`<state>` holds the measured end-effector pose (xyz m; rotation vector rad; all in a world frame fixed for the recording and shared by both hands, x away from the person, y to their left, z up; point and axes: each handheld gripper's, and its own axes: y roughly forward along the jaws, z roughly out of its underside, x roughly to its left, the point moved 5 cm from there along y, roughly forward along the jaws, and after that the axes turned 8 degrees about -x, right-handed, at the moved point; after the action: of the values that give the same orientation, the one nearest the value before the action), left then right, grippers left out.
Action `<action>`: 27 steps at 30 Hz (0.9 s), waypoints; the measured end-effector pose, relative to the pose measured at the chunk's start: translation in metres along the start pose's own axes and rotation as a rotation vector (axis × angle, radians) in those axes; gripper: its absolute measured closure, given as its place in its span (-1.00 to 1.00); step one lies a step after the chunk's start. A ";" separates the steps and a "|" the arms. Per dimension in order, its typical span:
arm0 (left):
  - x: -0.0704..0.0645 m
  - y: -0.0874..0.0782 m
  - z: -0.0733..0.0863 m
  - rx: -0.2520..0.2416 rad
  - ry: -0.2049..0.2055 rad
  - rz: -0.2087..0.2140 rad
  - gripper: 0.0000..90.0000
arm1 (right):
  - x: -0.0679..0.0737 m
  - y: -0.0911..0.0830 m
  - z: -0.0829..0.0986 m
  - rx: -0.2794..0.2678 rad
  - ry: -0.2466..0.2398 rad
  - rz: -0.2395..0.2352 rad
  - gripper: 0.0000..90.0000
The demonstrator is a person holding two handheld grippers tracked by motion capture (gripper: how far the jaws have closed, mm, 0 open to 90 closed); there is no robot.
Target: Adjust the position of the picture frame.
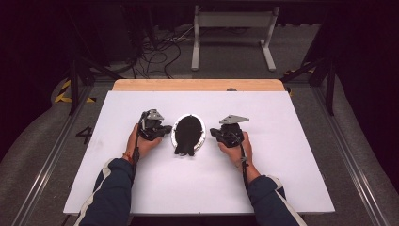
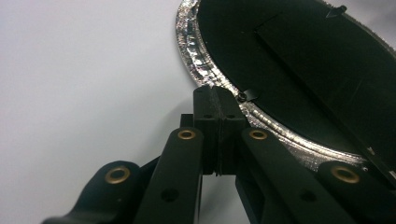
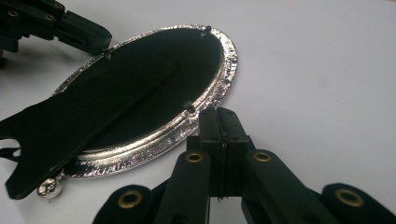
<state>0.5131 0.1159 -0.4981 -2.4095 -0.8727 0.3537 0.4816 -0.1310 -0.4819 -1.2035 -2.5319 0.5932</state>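
Note:
An oval picture frame (image 1: 189,133) lies face down mid-table, with a silver rim (image 3: 224,79) and a black back (image 3: 140,79). Its black easel leg (image 3: 42,140) sticks out past the near end. My left gripper (image 1: 168,128) is shut, and its tip (image 2: 215,93) touches the rim (image 2: 187,42) on the frame's left side, beside a small black tab (image 2: 243,95). My right gripper (image 1: 212,132) is shut too; its tip (image 3: 219,114) presses against the rim's right side near another tab (image 3: 188,106). The left gripper (image 3: 88,39) shows across the frame in the right gripper view.
The frame rests on a white board (image 1: 141,188) with a wooden strip (image 1: 197,84) along its far edge. Beyond the table, a white metal stand (image 1: 233,28) and loose cables (image 1: 160,52) sit on the grey floor.

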 end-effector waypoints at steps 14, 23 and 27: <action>-0.014 0.008 -0.006 0.009 0.066 0.026 1.00 | -0.017 0.012 0.003 0.076 0.023 0.032 1.00; -0.031 0.023 -0.018 0.028 0.073 0.057 1.00 | -0.029 0.010 0.003 0.079 0.016 0.090 1.00; -0.039 0.028 -0.019 0.015 0.054 0.109 1.00 | -0.039 0.002 0.006 0.076 0.064 0.082 1.00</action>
<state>0.5062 0.0647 -0.4964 -2.4472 -0.7149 0.3333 0.5044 -0.1623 -0.4912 -1.2836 -2.3948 0.6531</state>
